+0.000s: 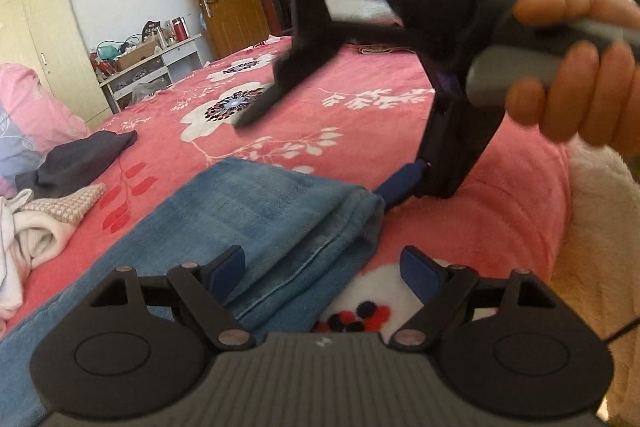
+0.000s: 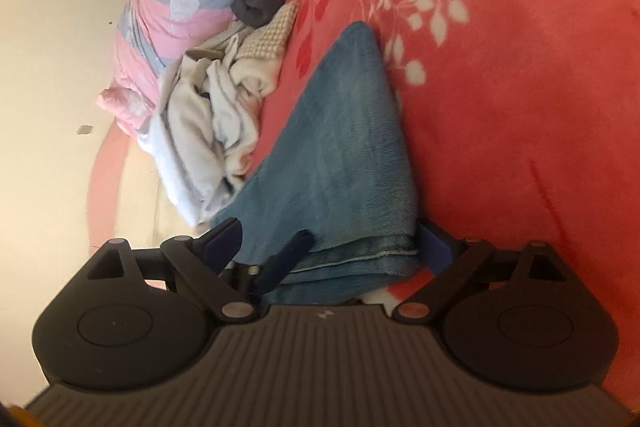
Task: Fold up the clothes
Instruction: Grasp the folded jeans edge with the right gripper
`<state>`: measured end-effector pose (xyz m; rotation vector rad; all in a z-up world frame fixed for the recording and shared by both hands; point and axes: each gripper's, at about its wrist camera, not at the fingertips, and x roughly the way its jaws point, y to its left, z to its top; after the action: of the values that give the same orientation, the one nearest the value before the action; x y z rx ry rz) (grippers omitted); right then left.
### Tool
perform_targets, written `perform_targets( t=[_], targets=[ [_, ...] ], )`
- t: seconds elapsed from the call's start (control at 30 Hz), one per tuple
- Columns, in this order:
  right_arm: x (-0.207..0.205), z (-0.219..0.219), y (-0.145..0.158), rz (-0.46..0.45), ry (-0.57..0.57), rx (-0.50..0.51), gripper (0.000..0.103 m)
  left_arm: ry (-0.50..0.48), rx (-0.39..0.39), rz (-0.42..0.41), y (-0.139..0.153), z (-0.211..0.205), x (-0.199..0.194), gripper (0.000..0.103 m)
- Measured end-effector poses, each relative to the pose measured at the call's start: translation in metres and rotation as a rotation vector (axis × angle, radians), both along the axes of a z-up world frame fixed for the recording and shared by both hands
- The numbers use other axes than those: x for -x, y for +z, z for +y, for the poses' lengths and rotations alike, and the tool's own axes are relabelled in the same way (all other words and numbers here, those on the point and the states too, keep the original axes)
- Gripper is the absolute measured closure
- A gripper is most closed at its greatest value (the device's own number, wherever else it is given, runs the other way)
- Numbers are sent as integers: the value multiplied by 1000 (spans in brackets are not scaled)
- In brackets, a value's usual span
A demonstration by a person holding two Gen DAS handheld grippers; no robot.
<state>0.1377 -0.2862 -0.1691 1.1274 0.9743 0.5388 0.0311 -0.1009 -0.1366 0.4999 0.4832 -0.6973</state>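
Jeans (image 1: 256, 211) are lying on the pink bedspread (image 1: 360, 123), already doubled over, with the folded end nearest you and the long axis running away from both grippers toward the pile of clothes (image 2: 208, 131) by the pillow (image 2: 168, 7).

Left gripper (image 1: 322, 267) is sitting wide open right at the near edge; the hem corner is lying between its pads, but they aren't pressing on it, so nothing is held. Right gripper (image 2: 332, 247) is also wide open, straddling the same folded end from the other side, gripping nothing. In the left view you're holding it just past the jeans' right corner.

Both are about equally close. I'd say the next fold is calling for 2 pinches on this near end, then carrying it along the long axis.
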Motion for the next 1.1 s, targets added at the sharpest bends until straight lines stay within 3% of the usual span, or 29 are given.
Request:
perform_targets(
  t=[0.23, 0.33, 0.6, 0.7, 0.77, 0.9, 1.03, 1.07, 1.1],
  targets=[
    [-8, -15, -3, 22, -1, -281, 10, 6, -22, -26, 2, -13, -7, 18],
    [-11, -18, -1, 18, -5, -335, 10, 23, -30, -49, 3, -18, -12, 25],
    [-8, -34, 1, -17, -11, -347, 11, 111, 47, -28, 10, -12, -35, 83],
    [-11, -47, 6, -45, -68, -259, 11, 129, 105, -23, 15, -4, -36, 86],
    [-21, -49, 2, -14, -81, -200, 13, 135, 126, -35, 16, -1, -34, 87],
    [-50, -31, -7, 41, -35, -112, 32, 146, 153, -57, 18, 1, -30, 89],
    [-80, 0, -7, 28, 42, -35, 54, 165, 193, -57, 21, 4, -28, 90],
    [-87, 9, -7, 15, 65, -11, 63, 172, 202, -56, 22, 4, -29, 90],
    [-91, 18, -8, -1, 88, 26, 79, 180, 208, -55, 22, 3, -28, 91]
  ],
)
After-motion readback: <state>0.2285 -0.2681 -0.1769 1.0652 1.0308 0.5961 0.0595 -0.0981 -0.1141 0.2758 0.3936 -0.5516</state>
